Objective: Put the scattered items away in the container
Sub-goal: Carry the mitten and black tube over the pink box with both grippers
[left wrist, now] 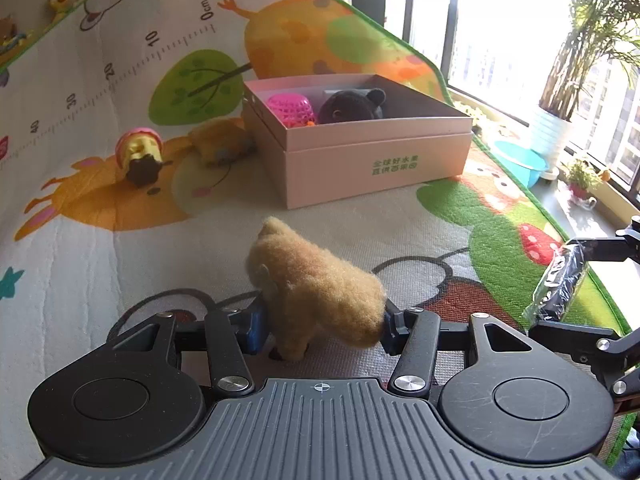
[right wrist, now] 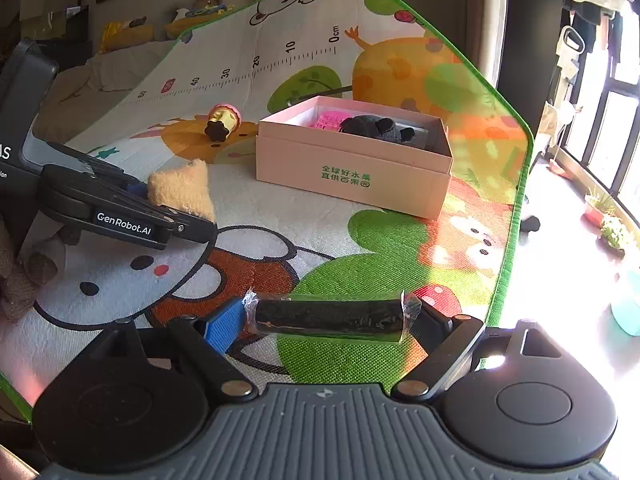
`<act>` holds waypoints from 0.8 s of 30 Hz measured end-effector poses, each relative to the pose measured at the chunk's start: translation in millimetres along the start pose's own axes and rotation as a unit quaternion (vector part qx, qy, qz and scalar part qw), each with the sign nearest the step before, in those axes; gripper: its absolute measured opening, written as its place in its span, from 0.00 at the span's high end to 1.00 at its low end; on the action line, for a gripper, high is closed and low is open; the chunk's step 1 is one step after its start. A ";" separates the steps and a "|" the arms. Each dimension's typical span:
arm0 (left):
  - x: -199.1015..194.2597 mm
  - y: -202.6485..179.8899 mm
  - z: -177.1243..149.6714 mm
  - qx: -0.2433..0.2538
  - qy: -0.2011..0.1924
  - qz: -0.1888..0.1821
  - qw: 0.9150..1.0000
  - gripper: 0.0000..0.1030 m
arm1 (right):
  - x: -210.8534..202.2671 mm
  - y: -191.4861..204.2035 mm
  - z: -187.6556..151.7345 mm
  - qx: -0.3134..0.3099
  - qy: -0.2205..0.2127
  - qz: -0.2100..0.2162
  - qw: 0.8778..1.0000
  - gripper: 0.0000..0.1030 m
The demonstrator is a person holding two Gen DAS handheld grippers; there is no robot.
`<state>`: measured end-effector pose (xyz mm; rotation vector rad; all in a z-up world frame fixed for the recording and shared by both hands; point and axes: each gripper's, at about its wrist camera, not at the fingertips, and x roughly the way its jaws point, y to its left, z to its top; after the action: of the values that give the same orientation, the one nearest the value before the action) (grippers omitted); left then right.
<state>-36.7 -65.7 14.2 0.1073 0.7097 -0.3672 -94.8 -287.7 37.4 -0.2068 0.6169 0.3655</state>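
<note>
We have both grippers loaded and short of the pink box [left wrist: 376,160], which sits further out on the play mat [left wrist: 100,288]. Our left gripper [left wrist: 322,326] has its fingers closed on a tan plush toy [left wrist: 316,284], pinched low across its body so most of the fluff stands up and forward of the pads. Our right gripper [right wrist: 332,320] has its fingers closed end to end on a dark wrapped roll [right wrist: 330,316], the crinkled clear wrapper sticking out at both ends. Already in the box are a pink plastic basket [left wrist: 289,109] and a dark plush toy [left wrist: 352,107]; still loose on the mat are a yellow-and-pink cupcake toy [left wrist: 139,156] lying on its side and a small tan plush [left wrist: 220,140] just beside the box's left wall. We judge the carry to the box is the step in hand, and the risks lie there. The roll is held only by its ends and the wrapper looks slick — a tilt could let it slide out and fall short. The plush is soft, so the grip may be on fur more than body and it could sag free. Both grippers stand close together, and reaching for one opening at once invites a knock, or a nudge to the light box.
</note>
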 end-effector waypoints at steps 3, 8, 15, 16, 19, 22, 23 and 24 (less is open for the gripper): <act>-12.0 -9.4 -2.9 0.010 -0.001 -0.017 1.000 0.45 | -1.0 -1.6 0.2 -0.004 0.001 0.001 1.000 0.15; -26.5 -26.4 -6.2 0.030 0.004 -0.041 0.999 0.44 | -2.7 -7.0 3.0 -0.007 0.008 0.014 1.000 0.15; -28.8 -38.2 3.8 0.054 -0.009 -0.063 0.996 0.44 | -0.3 -27.7 18.0 0.002 0.023 0.040 0.999 0.15; -26.9 -38.1 7.1 0.057 -0.011 -0.065 0.996 0.44 | 1.8 -32.7 21.6 0.004 0.024 0.041 0.999 0.15; -17.6 -34.4 22.4 0.071 -0.025 -0.064 0.995 0.44 | 8.4 -44.2 34.8 0.010 0.022 0.040 0.999 0.15; -3.7 -25.8 47.4 0.077 -0.047 -0.057 0.994 0.44 | 16.2 -57.7 61.2 0.014 0.001 0.033 0.999 0.15; 1.1 -23.4 57.0 0.080 -0.058 -0.054 0.994 0.44 | 19.5 -62.4 72.9 0.016 -0.008 0.031 0.999 0.15; 5.7 -21.8 65.8 0.086 -0.069 -0.051 0.993 0.44 | 23.4 -67.5 85.9 0.019 -0.018 0.030 0.999 0.15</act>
<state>0.0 -102.1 60.8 0.2076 0.5470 -0.5289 -5.4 -317.7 97.4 -0.1454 0.5959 0.4152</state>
